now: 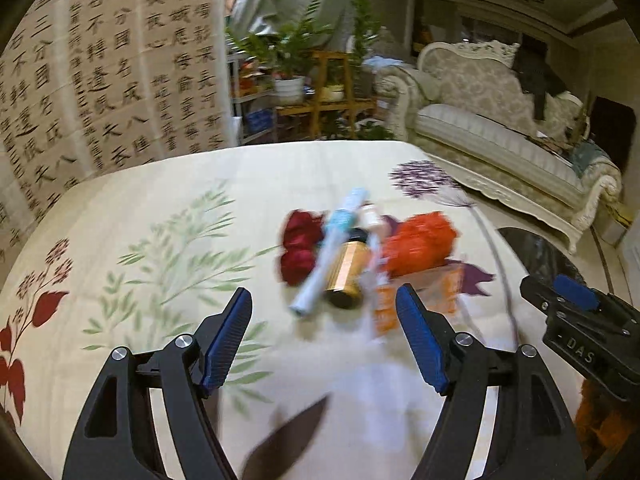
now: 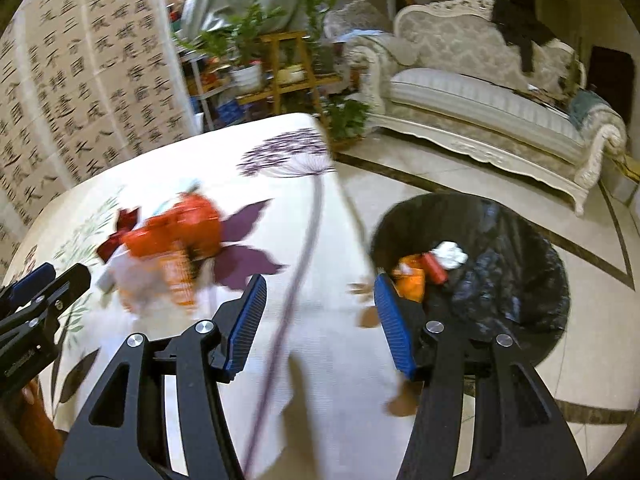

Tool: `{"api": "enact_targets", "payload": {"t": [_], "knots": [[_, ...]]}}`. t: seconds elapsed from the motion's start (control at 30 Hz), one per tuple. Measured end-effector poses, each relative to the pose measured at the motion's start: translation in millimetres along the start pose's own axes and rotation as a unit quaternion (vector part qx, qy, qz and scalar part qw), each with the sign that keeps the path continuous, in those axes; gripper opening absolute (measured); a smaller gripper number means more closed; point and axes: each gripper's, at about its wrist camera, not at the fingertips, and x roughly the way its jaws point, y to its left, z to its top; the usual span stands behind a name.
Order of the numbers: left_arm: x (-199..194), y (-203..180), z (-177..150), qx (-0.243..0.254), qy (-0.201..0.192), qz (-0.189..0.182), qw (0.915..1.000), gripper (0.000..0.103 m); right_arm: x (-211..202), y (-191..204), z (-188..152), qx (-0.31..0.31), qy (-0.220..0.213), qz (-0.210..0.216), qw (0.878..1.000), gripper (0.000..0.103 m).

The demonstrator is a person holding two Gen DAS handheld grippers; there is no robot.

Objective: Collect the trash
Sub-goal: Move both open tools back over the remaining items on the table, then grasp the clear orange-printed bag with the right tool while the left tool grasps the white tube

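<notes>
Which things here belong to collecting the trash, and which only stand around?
For the job:
- red crumpled wrapper
- pale blue tube
- brown bottle
- orange bag
- black-lined trash bin

Only around:
- sofa
- potted plant
- calligraphy screen

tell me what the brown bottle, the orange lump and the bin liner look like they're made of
Brown bottle: glossy amber, glass or hard plastic; blur leaves it open.
Orange lump: looks like crumpled thin plastic, a bag or netting, judging by its rumpled surface.
Bin liner: thin black plastic film, wrinkled with shiny highlights.
</notes>
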Motion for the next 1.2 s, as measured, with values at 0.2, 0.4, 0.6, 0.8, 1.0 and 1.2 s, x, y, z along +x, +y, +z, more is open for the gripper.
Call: {"api": "enact_targets", "payload": {"t": [0.2,0.4,0.6,0.8,1.0,1.2], "knots": [[0.9,26.0,-9.1,-0.021,0.007,0.016,0.9996,0.072,3.3,35.2,-2.8,-0.031,0.011,0.030,0.999,0.055],[4.3,43.5,-14.0,-0.037,0.014,0.026,0.9989,0.072,10.2,62.9,-4.7,-0.050,0.023,0.055,0.997,0.055],[6.1,59.3,-14.7,-0.053,0.017,0.032,0.9979,0.072,16.4,86.6,-2.7,-0.064,0.026,0.068,0.995,0.065],[9.8,64.0,-15.0,-0.057,0.022,0.028,0.9977,0.072,32.4,98.1,-1.8,-0.066,0.047,0.065,0.995,0.073],[12.9,62.6,-15.0,-0.057,0.025,0.020,0.9979,0.072,32.6,95.2,-2.5,-0.069,0.054,0.059,0.994,0.064],[13.2,56.9,-13.8,-0.053,0.024,0.015,0.9982,0.072,26.0,90.2,-6.1,-0.075,0.052,0.059,0.994,0.043]]}}
